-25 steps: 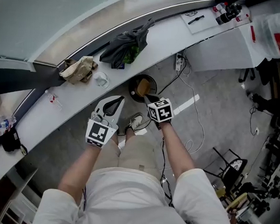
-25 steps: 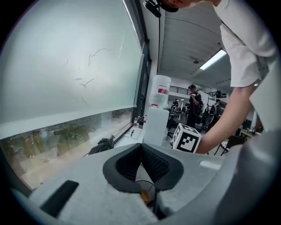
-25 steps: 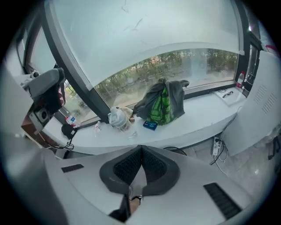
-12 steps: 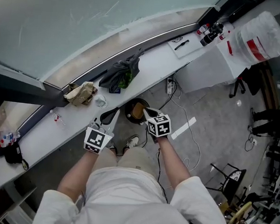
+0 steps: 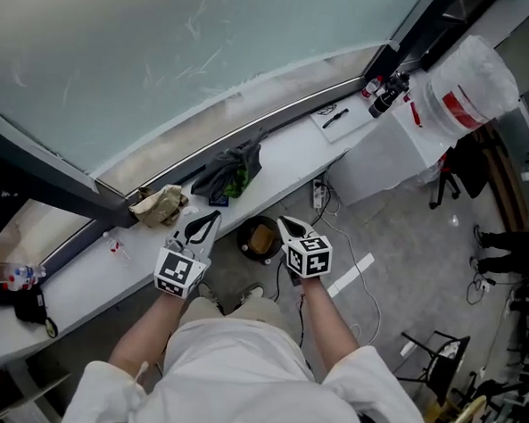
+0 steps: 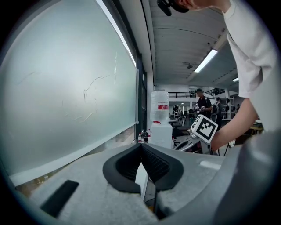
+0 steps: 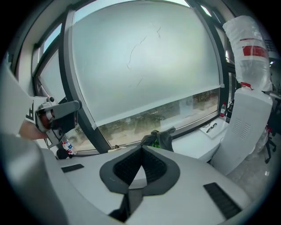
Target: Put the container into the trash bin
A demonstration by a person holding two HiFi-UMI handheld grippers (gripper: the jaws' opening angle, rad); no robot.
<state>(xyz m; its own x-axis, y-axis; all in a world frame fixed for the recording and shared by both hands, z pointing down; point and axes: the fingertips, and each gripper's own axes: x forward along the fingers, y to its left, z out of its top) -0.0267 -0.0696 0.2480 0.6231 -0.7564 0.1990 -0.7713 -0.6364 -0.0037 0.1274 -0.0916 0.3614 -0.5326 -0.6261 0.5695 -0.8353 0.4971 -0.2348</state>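
A round black trash bin [image 5: 247, 243] stands on the floor just under the white counter [image 5: 290, 156], and something brown [image 5: 263, 240] lies inside it. My left gripper [image 5: 215, 216] is raised over the counter edge left of the bin, shut and empty. My right gripper [image 5: 280, 220] hangs over the bin's right rim, also shut with nothing in it. In the left gripper view the jaws [image 6: 141, 145] meet at the tip and the right gripper's marker cube [image 6: 204, 127] shows beyond. The right gripper view shows closed jaws [image 7: 142, 147] pointing at the counter and window.
A dark crumpled bag [image 5: 228, 171] and a tan crumpled wad [image 5: 160, 204] lie on the counter. A power strip with cables [image 5: 319, 193] is on the floor right of the bin. A water dispenser with a wrapped bottle [image 5: 465, 80] stands far right. My shoes [image 5: 250, 295] are near the bin.
Both grippers have risen from down near the bin to counter height, still shut. The head view has lifted too, so more window shows and the bin looks smaller.
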